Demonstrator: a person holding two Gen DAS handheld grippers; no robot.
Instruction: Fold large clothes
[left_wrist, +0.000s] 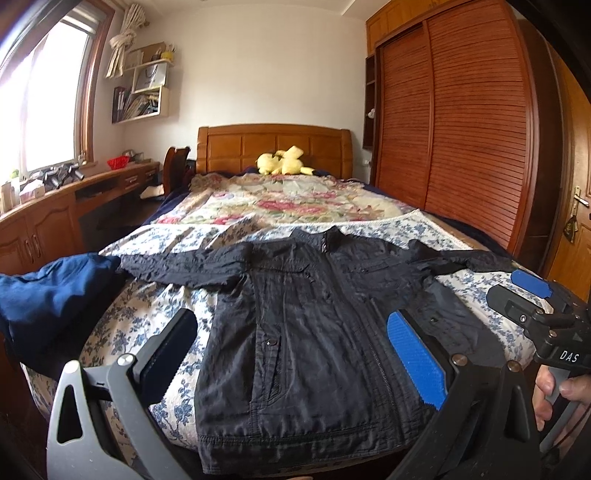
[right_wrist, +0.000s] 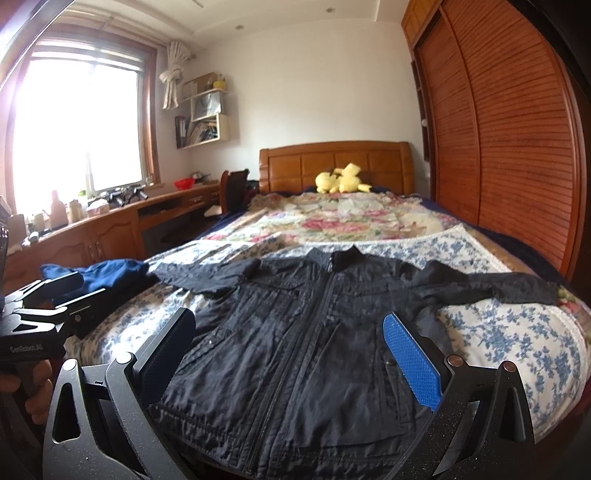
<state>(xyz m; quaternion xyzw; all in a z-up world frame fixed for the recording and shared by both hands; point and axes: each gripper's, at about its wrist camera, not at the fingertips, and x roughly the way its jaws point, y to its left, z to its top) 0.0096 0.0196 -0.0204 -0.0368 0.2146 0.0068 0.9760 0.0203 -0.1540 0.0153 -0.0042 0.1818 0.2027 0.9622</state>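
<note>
A black zip jacket lies flat, front up, on the foot of the bed, collar toward the headboard and both sleeves spread sideways. It also shows in the right wrist view. My left gripper is open, hovering above the jacket's hem on its left half. My right gripper is open above the hem near the zip. The right gripper also shows at the right edge of the left wrist view. The left gripper shows at the left edge of the right wrist view. Neither holds anything.
A blue garment lies bunched at the bed's left edge, by the jacket's left sleeve. The bed has a blue floral cover. A yellow plush toy sits by the headboard. A wooden desk runs along the left, a wardrobe along the right.
</note>
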